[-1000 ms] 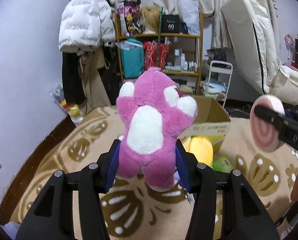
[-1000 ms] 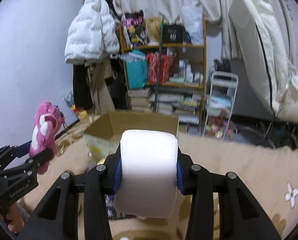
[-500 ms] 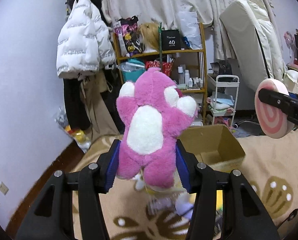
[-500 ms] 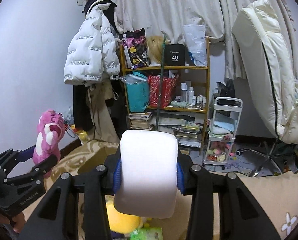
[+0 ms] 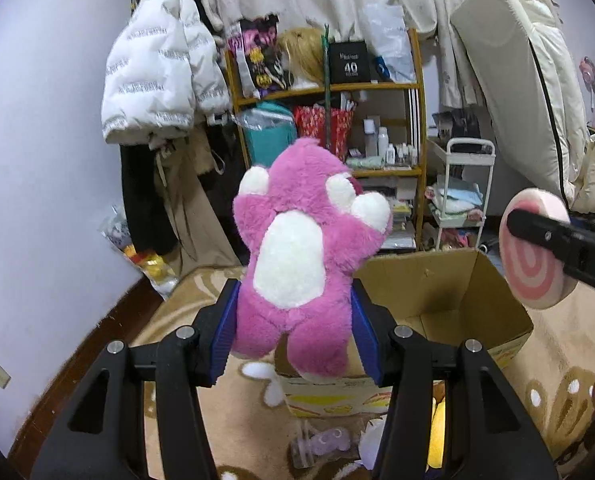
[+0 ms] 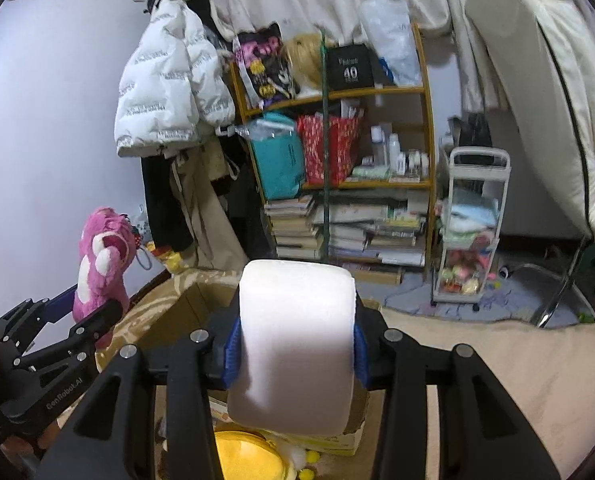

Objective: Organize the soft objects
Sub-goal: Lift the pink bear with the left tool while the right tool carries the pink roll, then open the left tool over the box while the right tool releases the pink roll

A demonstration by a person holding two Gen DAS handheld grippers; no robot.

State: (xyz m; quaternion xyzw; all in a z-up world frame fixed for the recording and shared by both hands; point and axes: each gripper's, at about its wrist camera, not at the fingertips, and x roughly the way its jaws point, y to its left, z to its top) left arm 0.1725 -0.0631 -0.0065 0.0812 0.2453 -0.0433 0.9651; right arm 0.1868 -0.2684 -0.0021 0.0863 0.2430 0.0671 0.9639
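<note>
On your far left, a white quilted puffer jacket [image 5: 157,76] hangs on the pale wall above a dark coat. Your left gripper [image 5: 293,332] is clamped on the fluffy pink plush bear with the white belly [image 5: 297,256], its blue pads pressing the bear's hips from both sides; the bear stands upright, held in the air over the near left corner of the open brown cardboard box [image 5: 457,292] that sits on the beige patterned rug [image 5: 185,320]. Behind the bear stands a wooden shelf unit [image 5: 377,88] crowded with bags and bottles, and just right of it a white rolling cart [image 5: 467,184]. Further right, your right gripper [image 6: 295,354] is closed on the round white cushion with pink spiral rings on its flat face [image 5: 535,252], squeezing it across its width; it hangs above the right side of the box. Below that gripper, a yellow plush toy [image 6: 249,456] lies on the rug against the box's near wall. At the far right a cream mattress [image 5: 517,92] leans upright against the curtain.
</note>
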